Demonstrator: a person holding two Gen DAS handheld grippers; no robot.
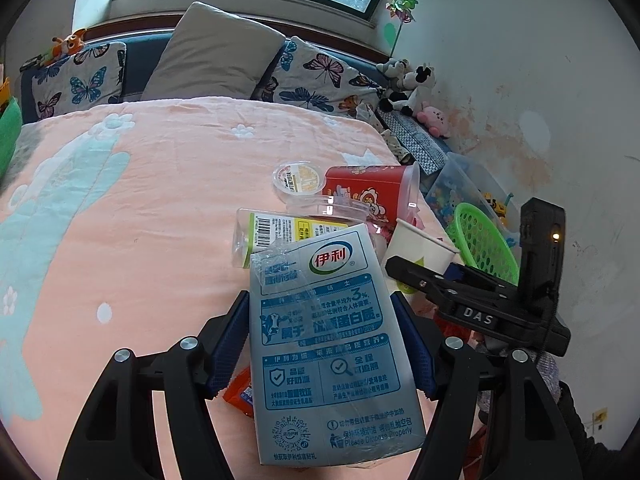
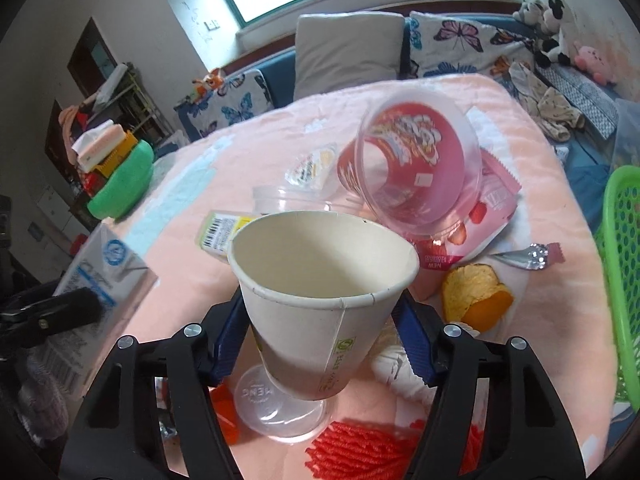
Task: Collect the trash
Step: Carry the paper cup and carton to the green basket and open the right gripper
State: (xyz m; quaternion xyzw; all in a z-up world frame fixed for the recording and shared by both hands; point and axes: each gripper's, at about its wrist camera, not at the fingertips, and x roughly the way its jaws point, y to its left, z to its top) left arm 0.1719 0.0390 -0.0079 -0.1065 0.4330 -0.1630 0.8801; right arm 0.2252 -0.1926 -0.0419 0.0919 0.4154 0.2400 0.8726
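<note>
My left gripper [image 1: 320, 344] is shut on a blue and white milk carton [image 1: 328, 356] and holds it above the pink bedspread. My right gripper [image 2: 320, 328] is shut on a white paper cup [image 2: 320, 292], open end up; the cup also shows in the left wrist view [image 1: 420, 248]. Trash lies ahead on the bed: a red plastic tub [image 2: 416, 164] on its side, a clear bottle with a yellow label [image 1: 280, 232], a small clear sauce cup [image 1: 298, 180], a pink wrapper [image 2: 492, 204], orange peel [image 2: 476, 296] and a clear lid [image 2: 276, 408].
A green mesh basket [image 2: 624, 280] stands at the bed's right edge, also in the left wrist view [image 1: 480, 240]. Pillows [image 1: 212, 52] and plush toys [image 1: 408, 84] line the headboard. A green tub [image 2: 124, 184] with stacked items sits left. A red shaggy item [image 2: 368, 448] lies near.
</note>
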